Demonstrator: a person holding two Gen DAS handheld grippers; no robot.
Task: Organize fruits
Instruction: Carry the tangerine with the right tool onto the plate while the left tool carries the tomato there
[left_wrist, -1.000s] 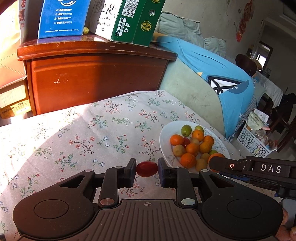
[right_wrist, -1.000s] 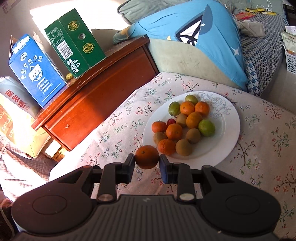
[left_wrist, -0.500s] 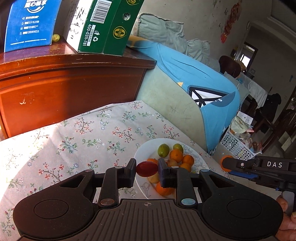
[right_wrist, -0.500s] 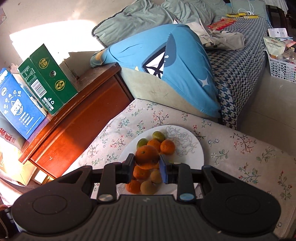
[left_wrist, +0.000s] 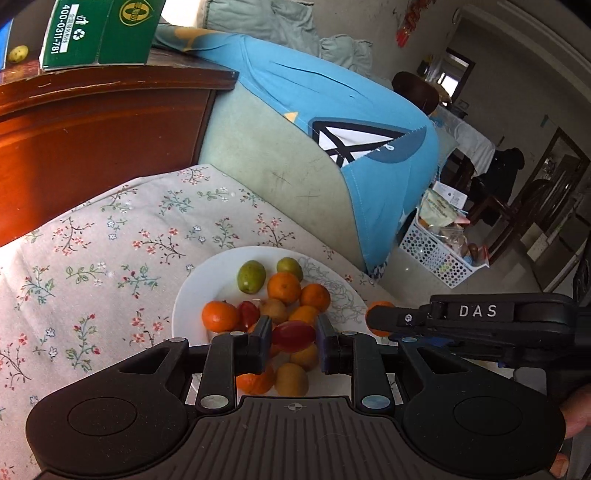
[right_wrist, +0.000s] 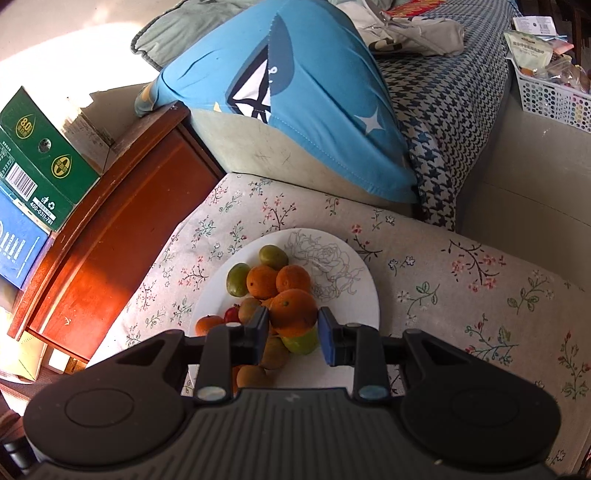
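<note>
A white plate (left_wrist: 199, 288) on the floral tablecloth holds several oranges, green fruits and brown fruits. My left gripper (left_wrist: 293, 338) is shut on a small red fruit (left_wrist: 293, 335) and holds it above the near part of the pile. My right gripper (right_wrist: 293, 325) is shut on an orange (right_wrist: 293, 312) above the plate (right_wrist: 362, 291) and its fruit. The right gripper also shows from the side in the left wrist view (left_wrist: 384, 318), at the plate's right edge, with the orange (left_wrist: 376, 305) partly hidden behind its finger.
A brown wooden cabinet (left_wrist: 92, 122) with a green carton (left_wrist: 99, 29) stands behind the table. A sofa with a blue pillow (right_wrist: 295, 96) lies beyond the plate. A white basket (left_wrist: 436, 251) sits on the floor at the right.
Both grippers have moved forward over the plate with their fruit still held. The plate now lies directly beneath both fingertips.
</note>
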